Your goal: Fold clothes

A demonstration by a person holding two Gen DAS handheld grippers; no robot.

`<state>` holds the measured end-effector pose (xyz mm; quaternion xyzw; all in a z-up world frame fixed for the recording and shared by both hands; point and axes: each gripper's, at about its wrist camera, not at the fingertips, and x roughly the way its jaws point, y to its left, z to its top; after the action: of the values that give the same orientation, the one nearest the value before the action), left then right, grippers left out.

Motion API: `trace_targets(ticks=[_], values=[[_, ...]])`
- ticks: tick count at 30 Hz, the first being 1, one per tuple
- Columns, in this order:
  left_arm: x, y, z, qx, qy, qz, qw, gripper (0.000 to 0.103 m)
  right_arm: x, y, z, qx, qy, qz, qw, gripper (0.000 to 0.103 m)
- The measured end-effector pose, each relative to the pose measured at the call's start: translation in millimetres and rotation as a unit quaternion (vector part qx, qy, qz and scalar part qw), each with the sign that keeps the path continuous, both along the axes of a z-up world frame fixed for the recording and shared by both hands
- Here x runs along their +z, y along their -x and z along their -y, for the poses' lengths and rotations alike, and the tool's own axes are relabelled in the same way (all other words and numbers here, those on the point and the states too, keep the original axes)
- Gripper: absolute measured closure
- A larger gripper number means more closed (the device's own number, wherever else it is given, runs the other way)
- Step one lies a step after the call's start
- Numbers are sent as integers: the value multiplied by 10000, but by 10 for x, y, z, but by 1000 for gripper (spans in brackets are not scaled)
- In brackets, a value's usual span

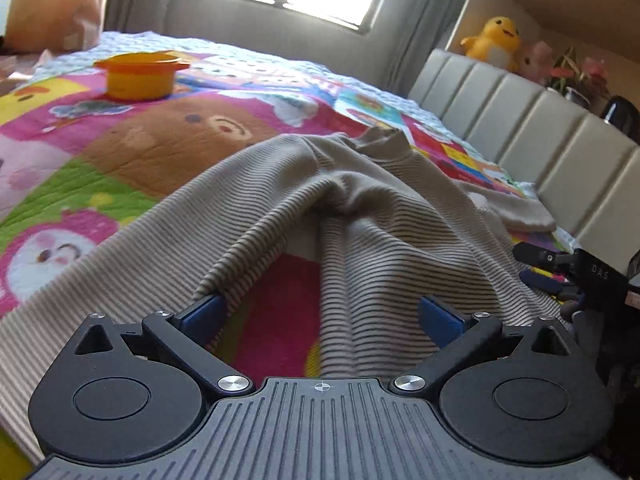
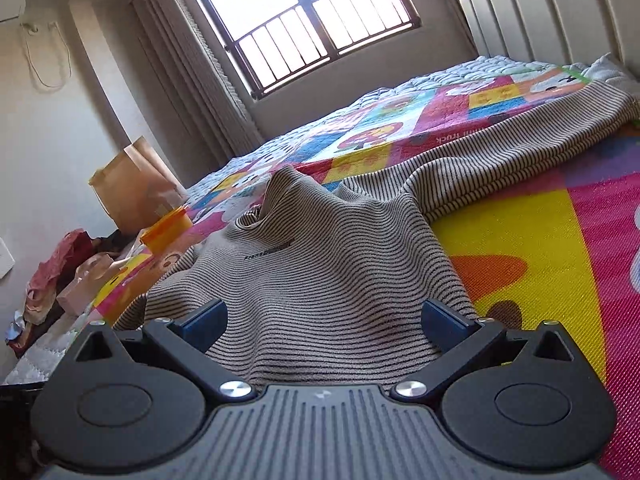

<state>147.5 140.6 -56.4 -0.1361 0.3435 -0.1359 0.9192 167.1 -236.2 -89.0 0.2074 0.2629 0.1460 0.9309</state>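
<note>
Beige thin-striped sweater [image 1: 360, 208] rumpled on colourful bedspread, collar peaked upward, one sleeve stretched sideways.

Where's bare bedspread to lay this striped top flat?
Best: the yellow-and-pink stretch of bedspread beside the right gripper, below the sleeve. Also open: the green and pink patches left of the striped top, short of the orange tub. The middle is crowded with bunched fabric.

Ahead of me at twelve o'clock a barred window [image 2: 304, 20] glares with daylight, grey curtains [image 2: 192, 80] hanging beside it on a plain grey wall [image 1: 256, 28]. A padded cream headboard [image 1: 520, 120] runs off toward two o'clock beyond the bright cartoon quilt [image 1: 120, 148]. An air conditioner [image 2: 12, 6] sits high at ten o'clock.
</note>
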Motion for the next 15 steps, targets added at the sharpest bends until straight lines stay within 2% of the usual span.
trace_targets(ticks=[3, 5, 10, 12, 15], values=[[-61, 86, -233, 106, 487, -202, 9986, 0, 10, 0, -10, -13, 15, 9, 10000, 0], [-72, 96, -287, 140, 653, -249, 9975, 0, 19, 1, -20, -21, 51, 21, 10000, 0], [30, 26, -178, 144, 349, -422, 9984, 0, 17, -3, 2, -24, -37, 24, 10000, 0], [173, 143, -250, 279, 390, -277, 9985, 0, 17, -3, 3, -28, -50, 31, 10000, 0], [351, 421, -505, 873, 283, 31, 9958, 0, 16, 1, 3, -38, -70, 53, 10000, 0]])
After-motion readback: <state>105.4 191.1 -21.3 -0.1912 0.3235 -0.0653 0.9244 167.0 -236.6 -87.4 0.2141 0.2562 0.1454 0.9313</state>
